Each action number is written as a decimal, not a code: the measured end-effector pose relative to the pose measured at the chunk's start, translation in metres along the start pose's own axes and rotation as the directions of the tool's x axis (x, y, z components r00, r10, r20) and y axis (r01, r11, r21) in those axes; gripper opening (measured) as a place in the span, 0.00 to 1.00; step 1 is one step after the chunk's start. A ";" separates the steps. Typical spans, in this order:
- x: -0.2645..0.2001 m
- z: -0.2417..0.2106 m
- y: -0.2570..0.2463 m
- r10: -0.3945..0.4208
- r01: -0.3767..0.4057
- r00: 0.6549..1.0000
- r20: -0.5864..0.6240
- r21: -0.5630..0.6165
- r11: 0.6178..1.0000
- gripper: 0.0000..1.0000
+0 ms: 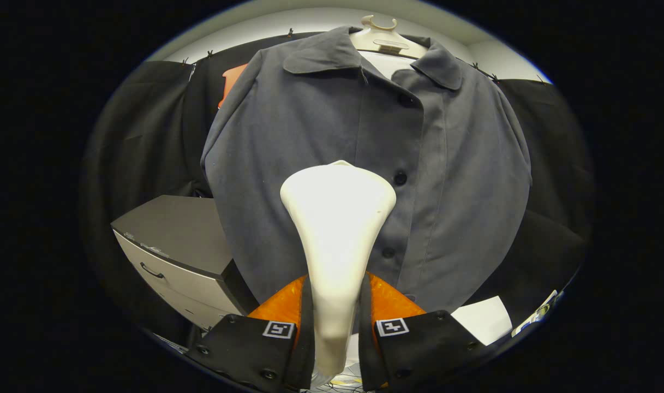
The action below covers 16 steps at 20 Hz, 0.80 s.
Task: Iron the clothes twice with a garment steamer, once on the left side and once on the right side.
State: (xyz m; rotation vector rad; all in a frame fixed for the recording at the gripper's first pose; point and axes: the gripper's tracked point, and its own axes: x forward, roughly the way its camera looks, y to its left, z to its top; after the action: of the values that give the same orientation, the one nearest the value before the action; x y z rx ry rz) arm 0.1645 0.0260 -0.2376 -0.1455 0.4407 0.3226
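Observation:
A grey button-up shirt [321, 131] hangs on a pale hanger [386, 41] straight ahead, its placket of dark buttons running down just right of centre. My gripper [336, 305] is shut on the neck of a white garment steamer [337, 218]. The steamer's broad head rises beyond the fingers and lies over the shirt's left front panel, just left of the button line, at mid-chest height. Whether the head touches the cloth I cannot tell.
A grey drawer cabinet [173, 245] with a dark handle stands low to the left of the shirt. A white sheet [484, 319] lies low to the right, beside the right finger. Black cloth walls close in behind and on both sides.

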 end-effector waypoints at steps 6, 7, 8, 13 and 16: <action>0.006 -0.024 -0.007 -0.023 0.023 0.999 -0.022 0.007 1.000 0.41; 0.007 -0.026 -0.007 -0.026 0.026 0.999 -0.020 0.003 1.000 0.41; 0.007 -0.028 -0.007 -0.028 0.028 0.999 -0.019 -0.001 1.000 0.41; 0.007 -0.040 -0.001 -0.029 0.028 0.999 -0.026 -0.019 0.999 0.41; 0.007 -0.053 0.008 -0.017 0.016 0.999 -0.051 -0.019 1.000 0.41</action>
State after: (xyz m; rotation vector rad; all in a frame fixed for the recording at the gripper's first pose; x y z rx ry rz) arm 0.1466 0.0245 -0.2888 -0.1756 0.4868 0.3072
